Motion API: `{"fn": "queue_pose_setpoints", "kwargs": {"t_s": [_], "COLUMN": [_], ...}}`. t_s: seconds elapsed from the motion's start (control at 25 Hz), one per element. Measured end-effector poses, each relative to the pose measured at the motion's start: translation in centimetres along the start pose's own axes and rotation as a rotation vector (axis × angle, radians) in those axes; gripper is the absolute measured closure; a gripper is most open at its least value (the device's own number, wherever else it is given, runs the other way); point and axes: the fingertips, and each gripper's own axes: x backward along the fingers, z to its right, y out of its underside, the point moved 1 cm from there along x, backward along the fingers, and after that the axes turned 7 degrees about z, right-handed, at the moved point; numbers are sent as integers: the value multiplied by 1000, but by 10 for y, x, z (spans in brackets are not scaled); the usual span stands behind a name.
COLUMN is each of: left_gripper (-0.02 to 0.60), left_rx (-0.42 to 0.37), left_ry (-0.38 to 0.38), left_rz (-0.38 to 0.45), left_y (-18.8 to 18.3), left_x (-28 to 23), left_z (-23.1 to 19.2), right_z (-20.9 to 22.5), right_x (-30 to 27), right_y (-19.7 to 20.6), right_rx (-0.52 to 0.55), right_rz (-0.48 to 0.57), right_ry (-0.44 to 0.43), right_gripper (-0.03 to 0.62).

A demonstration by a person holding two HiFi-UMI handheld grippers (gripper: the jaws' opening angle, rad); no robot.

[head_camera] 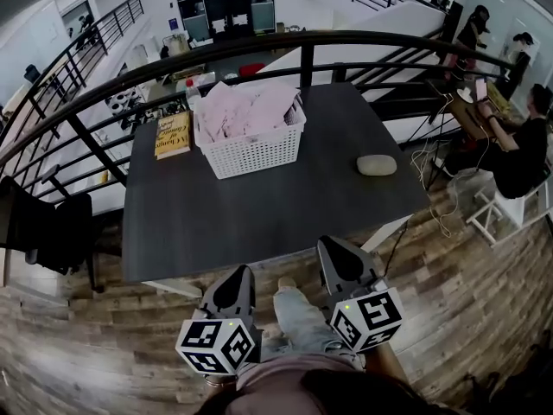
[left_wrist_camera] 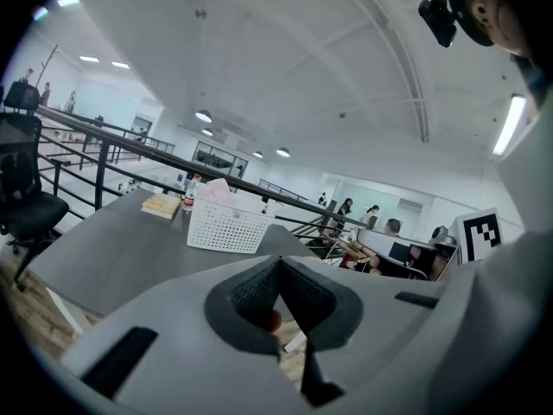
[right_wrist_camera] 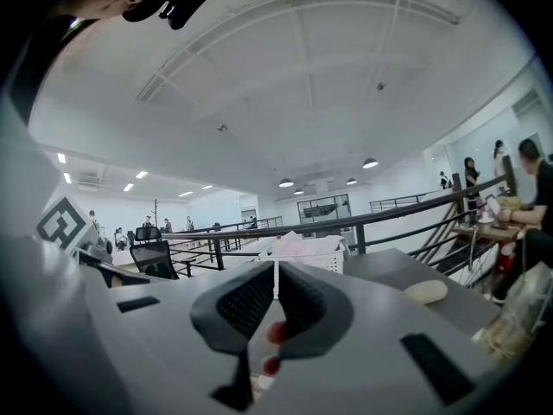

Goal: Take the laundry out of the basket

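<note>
A white perforated laundry basket (head_camera: 251, 145) stands at the far middle of the dark table (head_camera: 259, 206), heaped with pale pink laundry (head_camera: 244, 108). The basket (left_wrist_camera: 226, 226) also shows beyond the left jaws, and the basket (right_wrist_camera: 321, 255) sits just past the right jaws. My left gripper (head_camera: 239, 277) and right gripper (head_camera: 332, 251) hang side by side at the table's near edge, far short of the basket. Both are shut with nothing between the jaws; the tips meet in the left gripper (left_wrist_camera: 277, 262) view and the right gripper (right_wrist_camera: 276, 266) view.
A yellow book (head_camera: 173, 134) lies left of the basket, and a pale oval object (head_camera: 377, 164) rests on the table's right side. A black railing (head_camera: 259, 50) curves behind the table. An office chair (head_camera: 43, 223) stands at the left, and people sit at the far right.
</note>
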Motion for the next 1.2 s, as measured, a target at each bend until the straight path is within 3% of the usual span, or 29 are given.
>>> {"fn": "queue_pose_setpoints", "kwargs": {"t_s": [1.2], "left_gripper": [583], "left_rx": [-12], "left_ry": [-71], "left_rz": [-19], "left_y": [-65], "left_x": [-199], "left_z": [-56], "right_z": [102], "right_x": [-197], "right_y": [-13], "right_rx": [-31], "right_rz": [-36], "right_ry": [-106], "right_gripper": [517]}}
